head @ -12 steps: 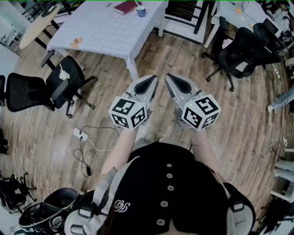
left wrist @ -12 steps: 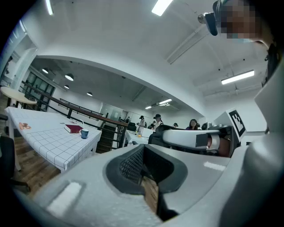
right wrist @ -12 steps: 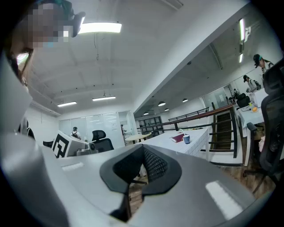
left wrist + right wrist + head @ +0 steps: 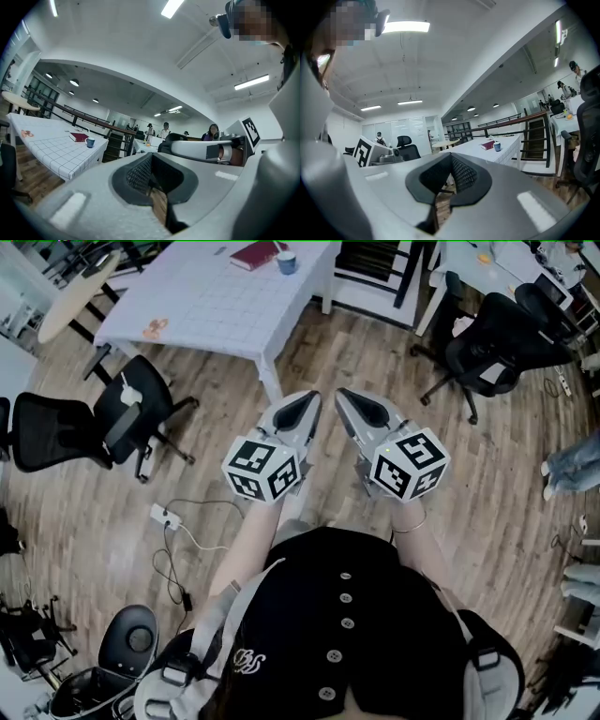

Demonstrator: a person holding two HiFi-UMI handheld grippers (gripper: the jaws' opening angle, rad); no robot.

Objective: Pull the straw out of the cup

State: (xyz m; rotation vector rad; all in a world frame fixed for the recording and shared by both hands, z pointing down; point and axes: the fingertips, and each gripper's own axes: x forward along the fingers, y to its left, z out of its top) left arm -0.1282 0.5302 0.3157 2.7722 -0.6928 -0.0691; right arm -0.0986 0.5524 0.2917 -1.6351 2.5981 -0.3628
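Observation:
A small blue cup [image 4: 288, 262] stands next to a red book [image 4: 255, 254] on the far end of a white table [image 4: 202, 296], well away from me. It is too small to make out a straw in it. My left gripper [image 4: 310, 401] and right gripper [image 4: 344, 397] are held side by side over the wooden floor, level, pointing towards the table. Both are shut with nothing between the pads. The left gripper view shows its gripper [image 4: 151, 161] with the cup [image 4: 90, 142] far off at the left. From the right gripper [image 4: 449, 164] the cup [image 4: 497, 146] is far off at the right.
Black office chairs stand at the left [image 4: 84, 423] and at the right [image 4: 492, 343]. A power strip [image 4: 164, 515] with its cable lies on the floor at the left. A round table [image 4: 75, 292] is at the far left. A person's legs [image 4: 567, 460] show at the right edge.
Both grippers stay almost where they were. The person's legs at the right edge have shifted, and the dark gear at the lower left looks different.

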